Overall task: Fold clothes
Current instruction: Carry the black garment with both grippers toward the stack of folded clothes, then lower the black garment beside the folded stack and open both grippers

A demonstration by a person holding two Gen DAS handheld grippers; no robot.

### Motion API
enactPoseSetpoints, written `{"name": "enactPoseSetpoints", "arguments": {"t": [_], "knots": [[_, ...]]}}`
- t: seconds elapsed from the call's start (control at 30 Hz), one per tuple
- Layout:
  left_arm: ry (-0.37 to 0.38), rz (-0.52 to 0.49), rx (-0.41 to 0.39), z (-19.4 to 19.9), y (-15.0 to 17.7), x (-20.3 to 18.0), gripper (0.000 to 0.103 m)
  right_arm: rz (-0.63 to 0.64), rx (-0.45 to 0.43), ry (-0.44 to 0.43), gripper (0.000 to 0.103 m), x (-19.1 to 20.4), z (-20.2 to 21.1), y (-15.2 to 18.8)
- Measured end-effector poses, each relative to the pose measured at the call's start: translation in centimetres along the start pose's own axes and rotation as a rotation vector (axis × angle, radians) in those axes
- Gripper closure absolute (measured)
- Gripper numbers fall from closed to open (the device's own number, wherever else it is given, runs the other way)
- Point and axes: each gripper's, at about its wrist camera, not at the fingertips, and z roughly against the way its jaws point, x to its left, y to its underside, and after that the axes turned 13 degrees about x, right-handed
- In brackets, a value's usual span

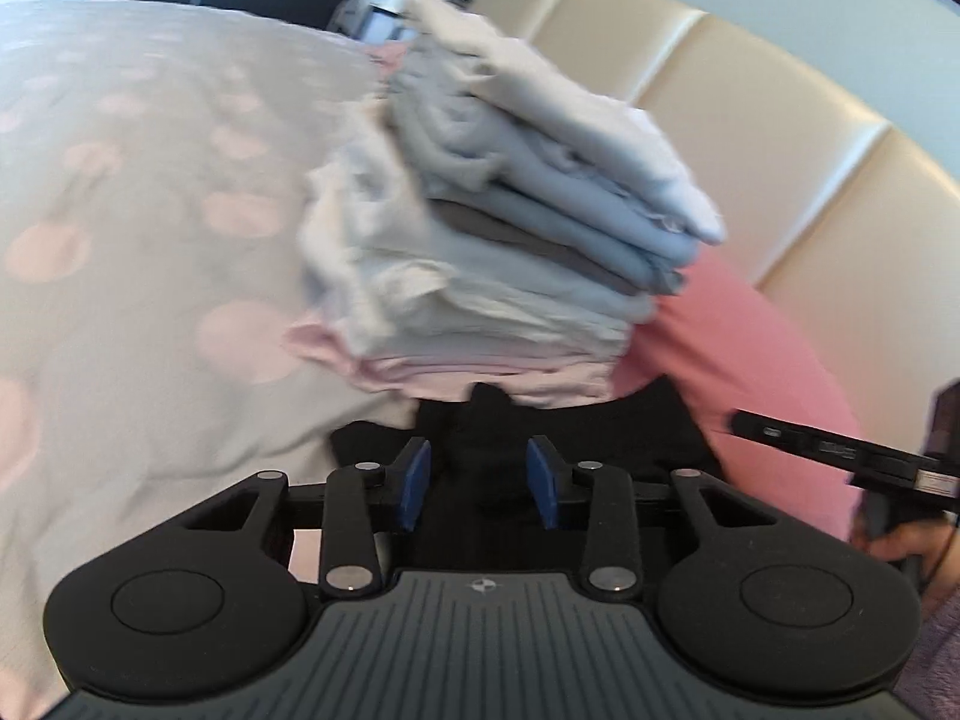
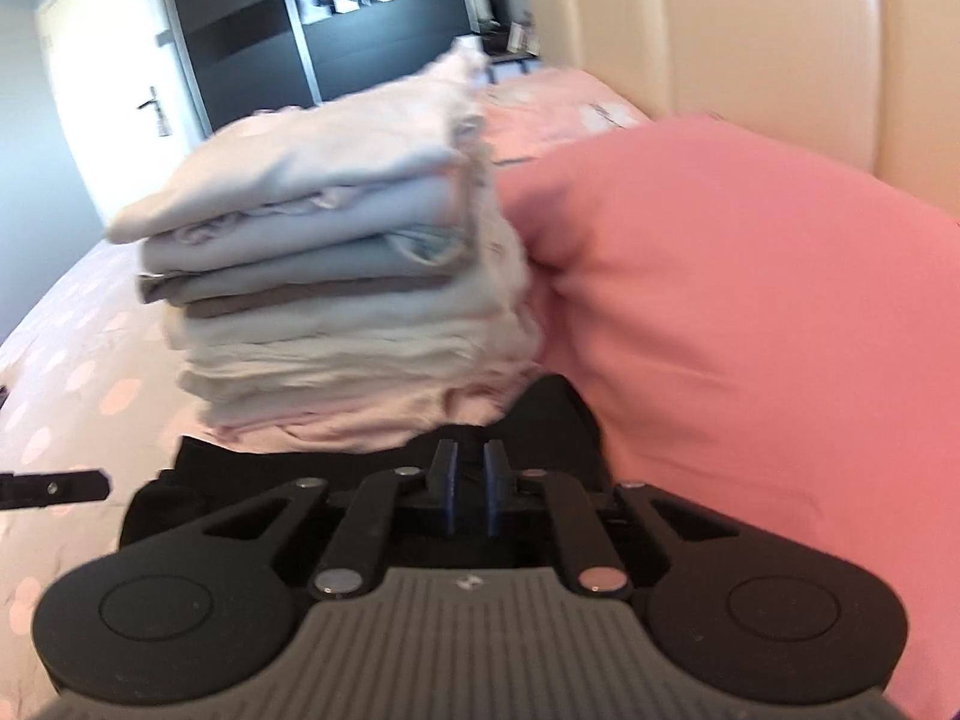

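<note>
A tall stack of folded clothes point(image 1: 492, 228) in white, grey and pale pink stands on the bed; it also shows in the right wrist view point(image 2: 336, 276). A black garment point(image 1: 558, 438) lies at the stack's foot, also in the right wrist view point(image 2: 558, 420). My left gripper point(image 1: 480, 480) is open, its blue pads apart over the black garment. My right gripper point(image 2: 471, 495) has its pads nearly together with black cloth between them, gripping the garment's edge. The right gripper shows at the right edge of the left wrist view point(image 1: 840, 450).
The bedspread point(image 1: 120, 210) is grey with pink dots. A pink pillow point(image 2: 750, 300) lies against the stack's right side, in front of a cream padded headboard point(image 2: 750, 30). A dark wardrobe point(image 2: 300, 18) and a white door point(image 2: 108, 72) stand beyond the bed.
</note>
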Motion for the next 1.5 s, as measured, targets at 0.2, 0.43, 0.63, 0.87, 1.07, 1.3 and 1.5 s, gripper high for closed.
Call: {"name": "enactPoseSetpoints", "arguments": {"t": [0.2, 0.43, 0.63, 0.87, 1.07, 1.3, 1.5], "knots": [[0.032, -0.063, 0.016, -1.8, -0.4, -1.1, 0.072, 0.039, 0.059, -0.047, 0.093, 1.2, -2.6, -0.6], [0.015, 0.038, 0.060, -5.1, -1.4, 1.3, 0.072, 0.018, 0.135, -0.016, 0.093, 1.3, -6.8, -0.3], [0.022, 0.109, 0.091, -6.6, -1.9, 2.8, 0.076, -0.012, 0.166, -0.003, 0.093, 1.4, -9.2, -0.3], [0.013, 0.081, 0.086, -6.0, -1.9, 2.7, 0.078, -0.004, 0.188, 0.007, 0.092, 1.7, -8.8, -0.2], [-0.027, 0.007, 0.032, -2.4, -1.6, 1.5, 0.072, 0.011, 0.140, -0.005, 0.068, 2.7, -5.4, -0.6], [-0.046, -0.080, -0.052, 4.5, -0.2, 0.7, 0.060, 0.128, 0.061, 0.007, 0.053, 7.0, -0.4, -1.1], [-0.114, -0.184, -0.116, 11.1, 1.8, 0.4, 0.054, 0.147, 0.010, -0.116, 0.026, 12.8, 3.4, -0.6]]}}
